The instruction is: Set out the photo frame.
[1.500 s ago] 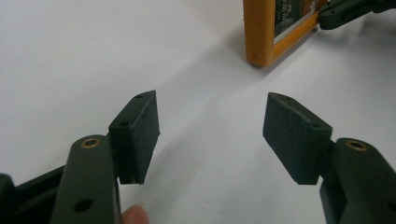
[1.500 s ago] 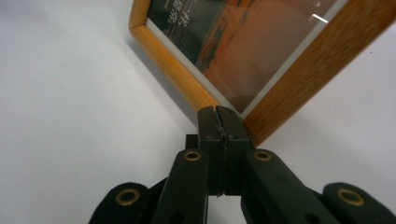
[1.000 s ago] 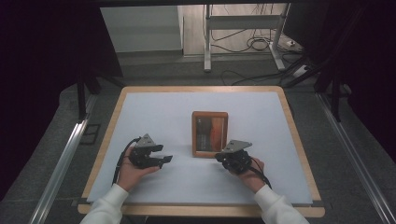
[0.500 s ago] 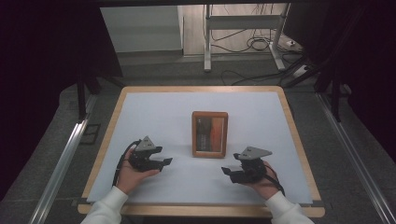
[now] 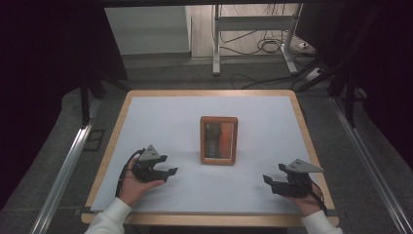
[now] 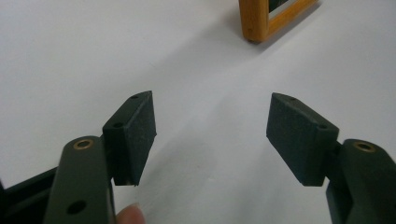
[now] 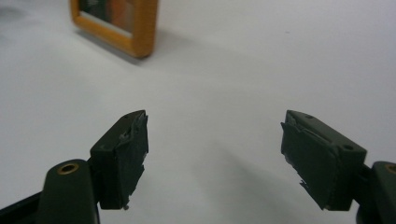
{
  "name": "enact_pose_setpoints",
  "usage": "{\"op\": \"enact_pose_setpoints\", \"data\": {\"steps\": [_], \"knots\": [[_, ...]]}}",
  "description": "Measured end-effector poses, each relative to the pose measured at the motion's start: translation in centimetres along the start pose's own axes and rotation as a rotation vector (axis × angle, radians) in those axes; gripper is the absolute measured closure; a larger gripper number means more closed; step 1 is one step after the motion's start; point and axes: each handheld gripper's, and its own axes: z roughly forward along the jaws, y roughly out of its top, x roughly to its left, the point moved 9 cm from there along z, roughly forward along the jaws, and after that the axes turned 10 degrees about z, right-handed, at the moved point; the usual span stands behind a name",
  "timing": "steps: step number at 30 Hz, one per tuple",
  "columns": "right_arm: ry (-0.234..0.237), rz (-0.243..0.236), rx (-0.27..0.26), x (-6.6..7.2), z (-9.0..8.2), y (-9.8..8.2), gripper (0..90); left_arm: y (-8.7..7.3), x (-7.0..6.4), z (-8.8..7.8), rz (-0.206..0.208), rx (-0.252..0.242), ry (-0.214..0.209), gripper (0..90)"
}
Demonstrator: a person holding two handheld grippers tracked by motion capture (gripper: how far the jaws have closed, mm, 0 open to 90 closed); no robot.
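Note:
A small wooden picture frame (image 5: 218, 140) with a dark and orange picture rests in the middle of the white table top (image 5: 165, 122). My left gripper (image 5: 169, 172) is held low to the frame's front left, open, with nothing between its pads. From the left gripper view (image 6: 212, 105) the frame's corner (image 6: 256, 18) lies well ahead. My right gripper (image 5: 272, 175) is at the front right near the table's edge; its jaws have just been opening and are empty. The right gripper view (image 7: 215, 121) has the frame (image 7: 140, 32) far off at the upper left.
A wooden rim (image 5: 302, 122) borders the table. Metal rails (image 5: 68, 165) run along both sides on the floor. Behind the table stands a metal stand (image 5: 253, 29) with cables (image 5: 268, 46) on the floor.
My right gripper has left the frame's lower right corner, moved right and toward the front edge, and opened its jaws. The left gripper and the frame have stayed put.

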Motion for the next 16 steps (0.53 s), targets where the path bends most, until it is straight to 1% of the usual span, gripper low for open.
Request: {"op": "enact_pose_setpoints", "data": {"steps": [3, 5, 12, 16], "knots": [[-0.021, 0.02, 0.004, -0.86, 0.31, -0.06, 22.4, -0.08, 0.14, 0.11, -0.003, 0.004, 0.001, 32.4], [-0.024, 0.018, 0.007, -0.97, 0.45, -0.14, 22.3, -0.14, 0.16, 0.14, -0.002, 0.007, 0.004, 32.4], [-0.032, -0.001, 0.014, -0.81, 0.63, -0.23, 22.0, -0.2, 0.17, 0.13, 0.002, 0.01, 0.005, 32.3], [-0.033, -0.003, 0.012, -0.76, 0.69, -0.25, 21.2, -0.25, 0.23, 0.15, 0.007, 0.015, 0.007, 32.3]]}}
